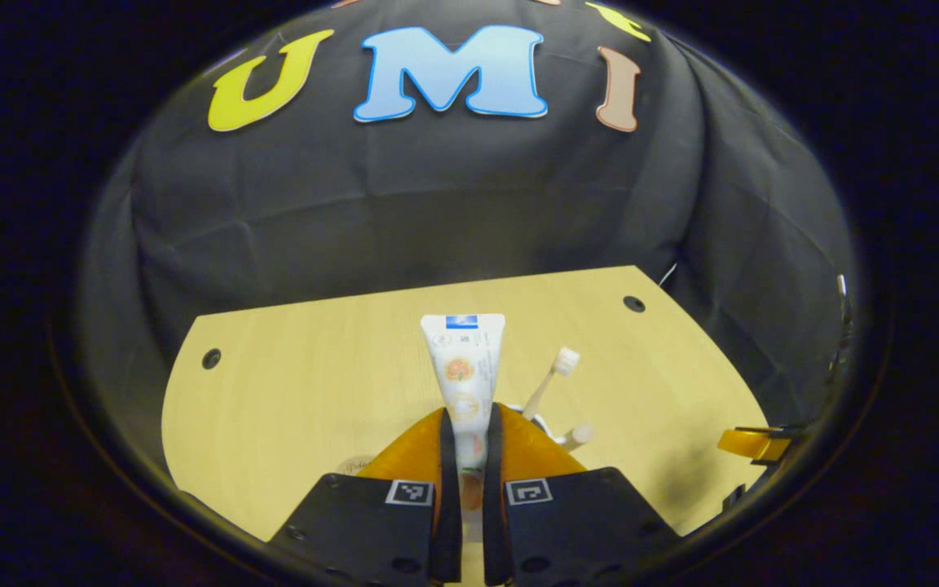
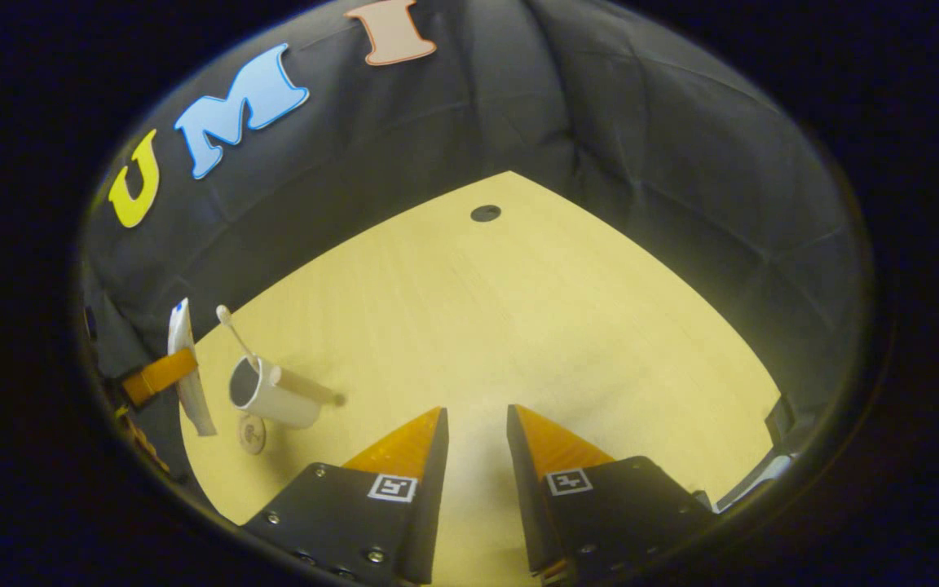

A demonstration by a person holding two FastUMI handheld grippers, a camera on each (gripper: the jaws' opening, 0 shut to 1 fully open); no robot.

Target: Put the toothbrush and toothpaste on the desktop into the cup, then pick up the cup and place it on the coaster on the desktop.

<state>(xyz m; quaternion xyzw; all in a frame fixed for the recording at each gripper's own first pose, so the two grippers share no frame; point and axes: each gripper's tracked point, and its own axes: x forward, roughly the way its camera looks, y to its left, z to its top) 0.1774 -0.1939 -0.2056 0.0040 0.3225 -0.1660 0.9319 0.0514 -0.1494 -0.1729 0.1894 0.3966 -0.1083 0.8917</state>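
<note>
Toothpaste (image 1: 464,367), a flat white tube, stands clamped in the left tongs (image 1: 470,424) beside the cylindrical cup (image 2: 267,395) holding the toothbrush (image 2: 235,328); right tongs (image 2: 476,424) gape over the pale woodgrain tabletop (image 2: 518,326).

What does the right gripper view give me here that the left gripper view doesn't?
Right gripper view: the whole cup beside the coaster, and the open, empty right gripper. Left gripper view: up close, the left gripper clamping the toothpaste from both sides. Both: the toothbrush standing in the cup, the toothpaste held above the desktop.
</note>
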